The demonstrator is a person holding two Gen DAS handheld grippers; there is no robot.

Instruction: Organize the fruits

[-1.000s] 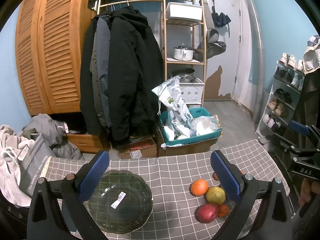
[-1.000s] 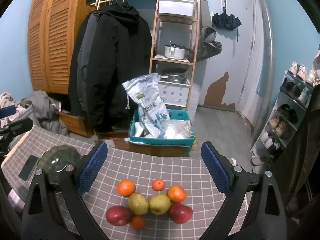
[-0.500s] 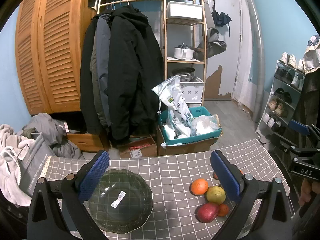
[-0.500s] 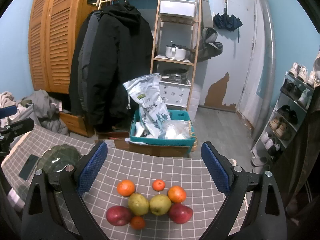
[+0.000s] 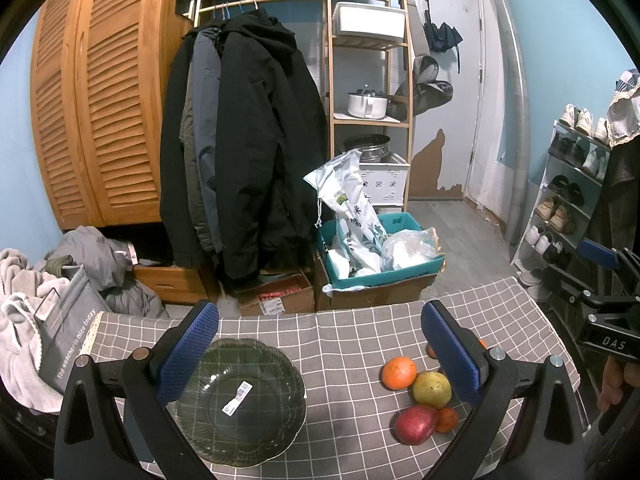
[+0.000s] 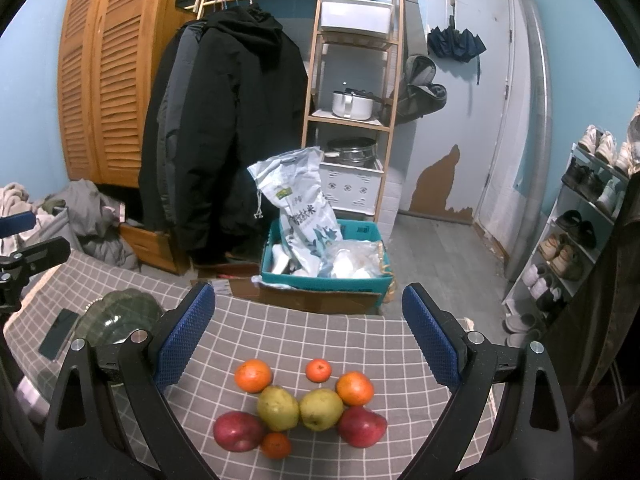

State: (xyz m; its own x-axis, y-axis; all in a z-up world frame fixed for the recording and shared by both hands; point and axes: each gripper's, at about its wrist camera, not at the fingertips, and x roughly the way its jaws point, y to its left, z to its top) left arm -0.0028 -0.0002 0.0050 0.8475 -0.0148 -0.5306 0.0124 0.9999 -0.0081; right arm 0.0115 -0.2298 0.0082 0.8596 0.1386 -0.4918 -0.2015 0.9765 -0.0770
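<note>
A cluster of fruit lies on the grey checked tablecloth (image 6: 320, 332): two oranges (image 6: 253, 375), two yellow-green pears (image 6: 277, 407), two red apples (image 6: 239, 431) and two small tangerines (image 6: 318, 370). My right gripper (image 6: 308, 336) is open and empty, held above and just behind the fruit. A dark green glass bowl (image 5: 240, 402) with a white sticker sits empty at the left. My left gripper (image 5: 320, 352) is open and empty above the cloth, between the bowl and the fruit (image 5: 430, 390).
A dark phone (image 6: 59, 333) lies left of the bowl (image 6: 116, 316). Beyond the table's far edge stand a teal box with bags (image 6: 324, 260), cardboard boxes, hanging coats, a wooden shelf and a shoe rack (image 6: 580, 232). Laundry and a grey bag (image 5: 68, 332) sit at the left.
</note>
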